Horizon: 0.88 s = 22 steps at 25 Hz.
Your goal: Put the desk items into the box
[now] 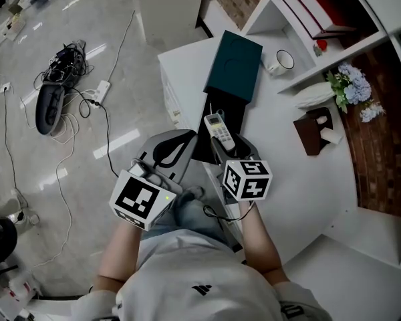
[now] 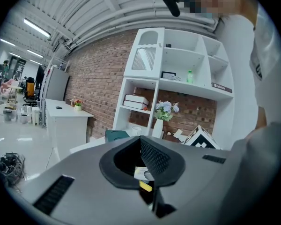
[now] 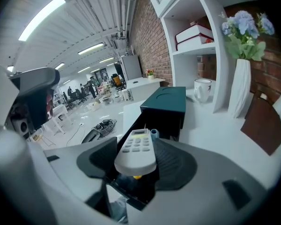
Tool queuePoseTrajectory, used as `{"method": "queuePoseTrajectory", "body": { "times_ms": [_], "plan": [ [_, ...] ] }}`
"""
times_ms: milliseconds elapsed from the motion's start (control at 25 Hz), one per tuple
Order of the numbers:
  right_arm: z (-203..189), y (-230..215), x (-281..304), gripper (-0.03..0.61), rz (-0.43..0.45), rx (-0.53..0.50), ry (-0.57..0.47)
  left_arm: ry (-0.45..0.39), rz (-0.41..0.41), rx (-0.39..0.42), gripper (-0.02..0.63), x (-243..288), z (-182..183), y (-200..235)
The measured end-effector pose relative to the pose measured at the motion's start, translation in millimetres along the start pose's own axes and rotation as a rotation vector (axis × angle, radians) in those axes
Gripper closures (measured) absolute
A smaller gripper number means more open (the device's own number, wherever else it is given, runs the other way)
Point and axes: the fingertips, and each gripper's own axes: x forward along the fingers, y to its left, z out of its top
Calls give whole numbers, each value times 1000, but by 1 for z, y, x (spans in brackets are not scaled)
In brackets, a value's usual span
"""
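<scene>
From the head view, a person sits at a white desk with a gripper in each hand. The right gripper is clamped on the lower end of a white remote, which points away from the person and hangs over the open black box. A dark teal lid lies at the box's far end. The left gripper hangs just beside the box's near left corner, at the desk's edge, with nothing in it. Farther back, a white mug stands near the shelf unit, a bunch of flowers is to its right, and red-and-white books lie on a shelf. A tangle of cables lies on the floor, well apart from the desk.

The left gripper view shows the left gripper with its jaws apart – one ribbed pad faces an empty gap. Beyond it are the teal lid, the mug, the flowers and the right gripper's marker cube.

The right gripper view shows the right gripper with both jaws pressed to the sides of the remote, buttons up – its tip is above the box. The lid rises behind, with the mug to its right on the desk.
</scene>
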Motion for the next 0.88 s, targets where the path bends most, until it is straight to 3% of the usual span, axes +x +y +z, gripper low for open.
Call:
{"method": "queuePoseTrajectory", "body": {
  "times_ms": [880],
  "plan": [
    [-38,1,12,319,-14,-75,146,5,-1,4,601,1,-4,-5]
  ]
}}
